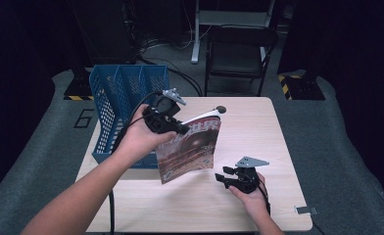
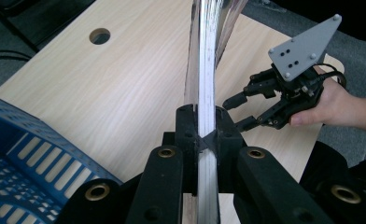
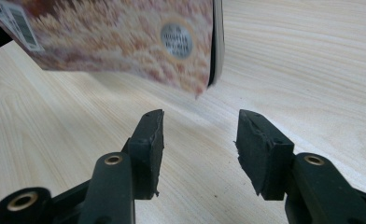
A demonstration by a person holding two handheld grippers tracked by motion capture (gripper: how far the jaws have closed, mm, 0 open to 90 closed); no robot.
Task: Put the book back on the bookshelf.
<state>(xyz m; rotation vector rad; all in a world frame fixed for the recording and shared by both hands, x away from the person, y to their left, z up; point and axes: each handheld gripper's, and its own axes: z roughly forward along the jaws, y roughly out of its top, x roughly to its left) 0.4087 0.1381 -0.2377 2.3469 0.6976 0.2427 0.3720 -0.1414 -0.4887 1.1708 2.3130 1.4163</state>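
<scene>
A magazine (image 1: 190, 149) with a reddish-brown cover hangs tilted above the middle of the wooden table (image 1: 258, 127). My left gripper (image 1: 180, 129) is shut on its upper left edge. In the left gripper view the magazine's page edges (image 2: 205, 70) run straight up between the black pads (image 2: 186, 128). My right gripper (image 1: 223, 175) stands open near the table's front right, apart from the magazine, jaws toward it. In the right gripper view the magazine's lower corner (image 3: 125, 37) floats above the table beyond the spread fingertips (image 3: 148, 135).
A blue mesh file rack (image 1: 126, 98) stands at the table's left edge, right behind my left hand. A round cable hole (image 1: 221, 109) sits at the table's back edge. A black chair (image 1: 239, 54) is beyond the table. A small metal piece (image 1: 306, 210) lies at the front right corner.
</scene>
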